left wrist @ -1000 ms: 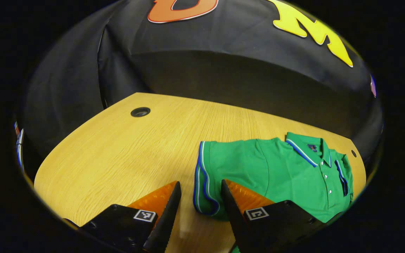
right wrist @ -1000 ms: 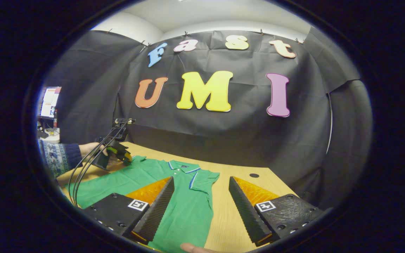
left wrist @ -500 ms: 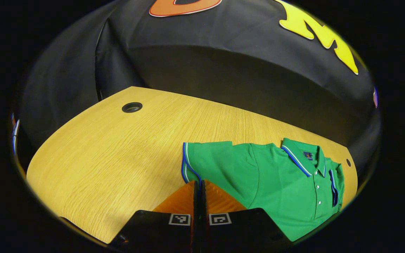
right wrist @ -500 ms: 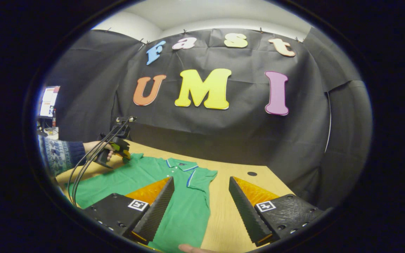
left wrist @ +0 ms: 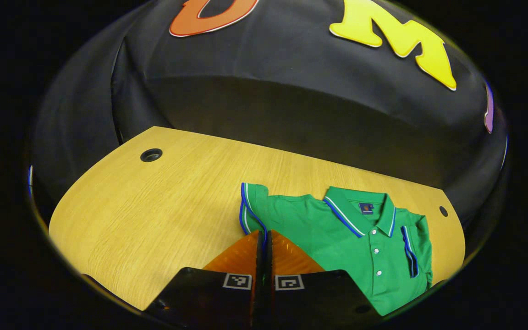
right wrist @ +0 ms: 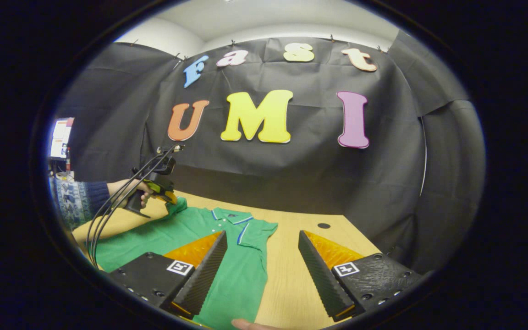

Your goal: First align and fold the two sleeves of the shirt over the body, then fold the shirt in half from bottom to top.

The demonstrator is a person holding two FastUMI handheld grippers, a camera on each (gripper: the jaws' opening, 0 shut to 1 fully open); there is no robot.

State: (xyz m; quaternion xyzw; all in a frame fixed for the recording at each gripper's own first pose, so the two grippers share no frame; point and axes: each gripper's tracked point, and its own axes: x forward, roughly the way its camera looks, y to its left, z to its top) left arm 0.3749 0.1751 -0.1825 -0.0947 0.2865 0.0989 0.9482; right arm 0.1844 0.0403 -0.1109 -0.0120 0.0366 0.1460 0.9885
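Here the left gripper (left wrist: 264, 234), closed on the left sleeve (left wrist: 251, 206), lifts its cuff; the shirt (left wrist: 360, 247) body lies to that gripper's right across the tabletop (left wrist: 154, 211). The right gripper (right wrist: 261, 250) hovers open above the shirt's right side. Green polo, blue-white trim, lying flat and buttoned.

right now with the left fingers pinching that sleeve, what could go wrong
The left gripper holds just the cuff edge of the sleeve, so it may slip free mid-fold. Pulling could also drag the whole shirt across the table, since the right gripper is open and pins nothing.
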